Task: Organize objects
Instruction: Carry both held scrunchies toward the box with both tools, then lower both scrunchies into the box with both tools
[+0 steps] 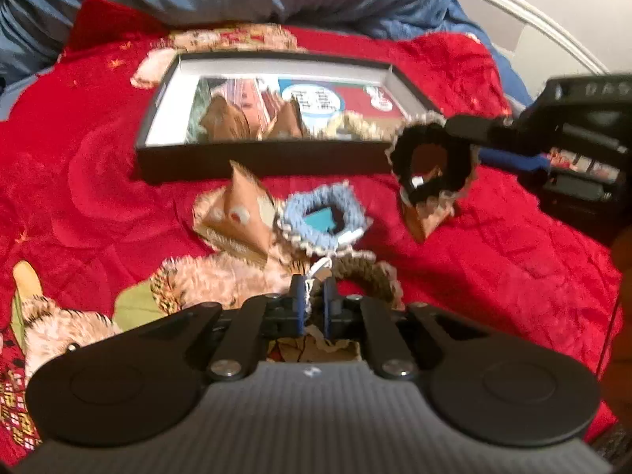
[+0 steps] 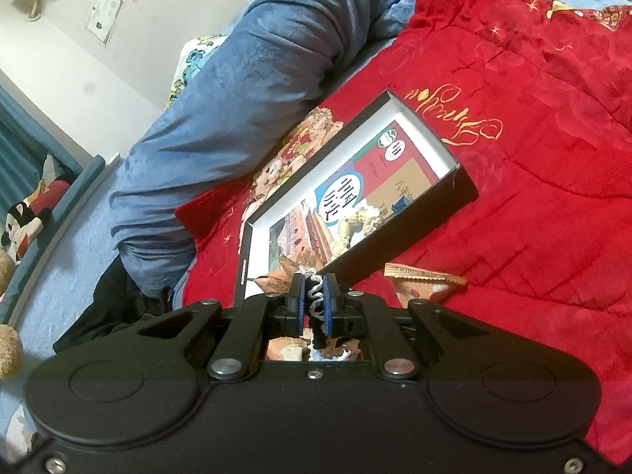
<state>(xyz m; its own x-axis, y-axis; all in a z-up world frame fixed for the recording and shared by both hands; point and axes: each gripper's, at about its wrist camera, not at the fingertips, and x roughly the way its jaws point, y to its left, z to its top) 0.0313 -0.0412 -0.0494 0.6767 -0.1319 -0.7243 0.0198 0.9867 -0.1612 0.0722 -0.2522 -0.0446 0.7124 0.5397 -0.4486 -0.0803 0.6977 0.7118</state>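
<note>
Two grippers are both squeezed tight on soft things. Nearest in the left wrist view, the left gripper [image 1: 314,296] has its jaws pinched on a thin white edge of a brown scrunchie [image 1: 369,276] lying on the red blanket [image 1: 98,181]. It looks woolly, very light and squashy, so it will bend and dangle when lifted. It will not break. The frilly rim is a good place to pinch, because a thin bit fits between closed jaws.

Just past it lies a blue scrunchie [image 1: 324,217], touching a brown paper packet [image 1: 237,213] beside it. The packet looks light and crinkly and could crush if squeezed hard.

A little farther, off to the side, the right gripper [image 1: 470,140] is closed on the rim of a black scrunchie [image 1: 432,162], which hangs in the air near the corner of the black box [image 1: 260,158]. Under it a second packet [image 1: 428,219] rests on the blanket. In the right wrist view, black and white yarn shows between that gripper's blue pads [image 2: 327,300].

Farthest is the box, with packets and a cream scrunchie [image 1: 351,124] already inside. I think the black one goes in next.
</note>
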